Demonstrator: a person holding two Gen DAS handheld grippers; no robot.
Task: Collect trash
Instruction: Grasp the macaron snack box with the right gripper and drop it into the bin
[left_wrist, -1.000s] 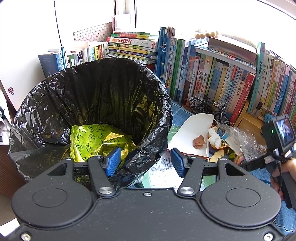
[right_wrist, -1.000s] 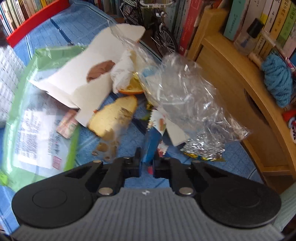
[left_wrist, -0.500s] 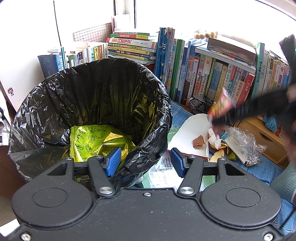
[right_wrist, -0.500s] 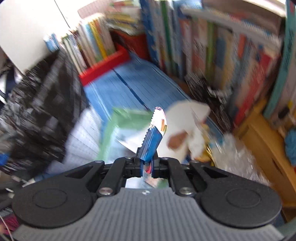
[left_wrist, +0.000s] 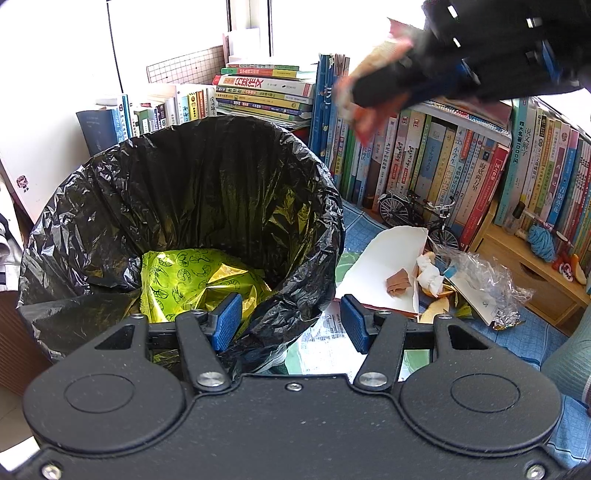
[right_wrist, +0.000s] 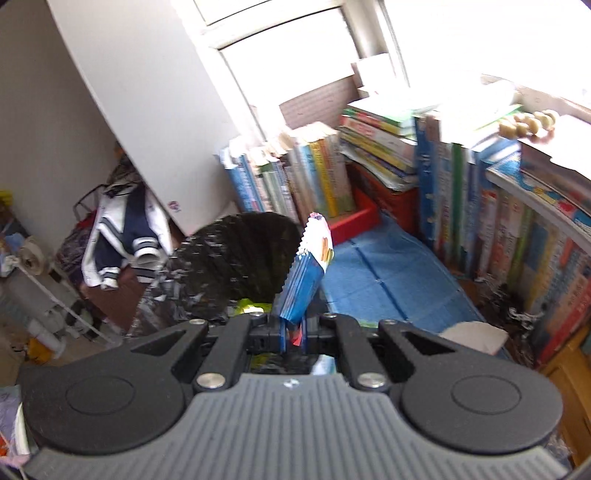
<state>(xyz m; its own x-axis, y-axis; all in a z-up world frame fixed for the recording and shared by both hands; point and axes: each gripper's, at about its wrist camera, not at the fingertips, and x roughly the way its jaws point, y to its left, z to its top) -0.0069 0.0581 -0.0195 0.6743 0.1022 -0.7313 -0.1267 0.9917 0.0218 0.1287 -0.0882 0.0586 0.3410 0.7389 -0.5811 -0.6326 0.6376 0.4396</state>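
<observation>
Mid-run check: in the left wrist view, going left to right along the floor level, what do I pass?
Black bin bag with the green snack bag inside → white paper sheet → crumpled tissue → clear plastic wrap → wooden shelf unit.

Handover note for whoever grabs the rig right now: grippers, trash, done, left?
Right gripper: shut on a blue snack wrapper, raised near the bin.
Left gripper: open, its jaws astride the near rim of the bin's black liner, not pressing on it.
Done: a green-yellow snack bag lies in the bin.
Left: drop the wrapper in, then clear the pile on the blue mat: white paper, crumpled tissue, clear plastic, foil scrap.
</observation>
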